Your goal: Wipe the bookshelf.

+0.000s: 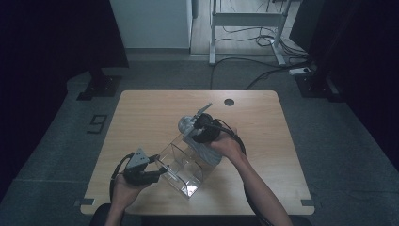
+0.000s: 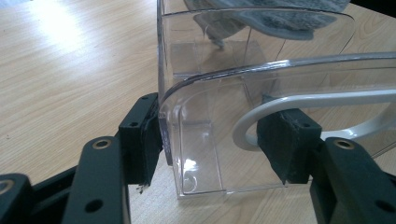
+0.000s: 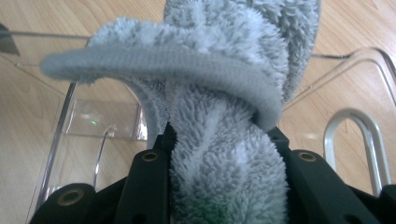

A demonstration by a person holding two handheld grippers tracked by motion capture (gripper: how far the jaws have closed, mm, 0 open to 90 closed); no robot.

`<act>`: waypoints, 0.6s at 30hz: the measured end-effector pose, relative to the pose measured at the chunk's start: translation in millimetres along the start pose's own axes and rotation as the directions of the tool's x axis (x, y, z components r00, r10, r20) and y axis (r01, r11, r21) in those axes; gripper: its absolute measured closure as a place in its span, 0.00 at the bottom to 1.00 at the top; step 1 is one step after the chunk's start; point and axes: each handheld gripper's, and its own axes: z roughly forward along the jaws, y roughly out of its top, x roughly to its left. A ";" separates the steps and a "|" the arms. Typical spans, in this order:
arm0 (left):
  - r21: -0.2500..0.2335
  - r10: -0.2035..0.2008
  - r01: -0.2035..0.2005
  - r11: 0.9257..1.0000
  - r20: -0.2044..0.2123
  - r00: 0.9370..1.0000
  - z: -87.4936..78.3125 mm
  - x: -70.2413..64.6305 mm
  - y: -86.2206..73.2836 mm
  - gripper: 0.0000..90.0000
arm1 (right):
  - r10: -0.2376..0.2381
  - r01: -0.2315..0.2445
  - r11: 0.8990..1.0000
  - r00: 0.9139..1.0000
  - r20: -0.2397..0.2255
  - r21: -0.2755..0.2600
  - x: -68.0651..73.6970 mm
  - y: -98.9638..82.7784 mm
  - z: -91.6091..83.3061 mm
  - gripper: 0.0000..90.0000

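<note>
The left gripper [image 1: 157, 173] is clamping its jaws on the near wall of the clear plastic bin [image 1: 181, 165], which is sitting on the wooden surface [image 1: 141, 117]. The right gripper [image 1: 200, 141] is squeezing a fluffy grey towel [image 3: 224, 140], holding it over the bin's far end.

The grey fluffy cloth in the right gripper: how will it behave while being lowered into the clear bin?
Probably floppy: the cloth folds and droops around the right gripper. Its deep pile suggests it is light and squashes rather than slips. It may catch on the clear bin rim, which the left gripper steadies.
</note>
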 end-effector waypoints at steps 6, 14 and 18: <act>0.002 0.001 -0.001 1.000 0.000 1.000 0.0 0.1 0.1 0.46 | 0.010 -0.010 1.000 1.000 -0.011 -0.009 -1.1 -12.4 -7.3 0.70; 0.003 0.001 -0.001 1.000 0.000 1.000 -0.1 0.1 0.1 0.46 | 0.027 -0.027 0.999 1.000 -0.014 -0.024 0.1 -28.2 -16.0 0.70; 0.003 0.001 -0.001 1.000 0.000 1.000 -0.1 0.2 0.1 0.46 | 0.034 -0.034 0.999 0.999 -0.024 -0.037 -1.0 -37.5 -20.4 0.70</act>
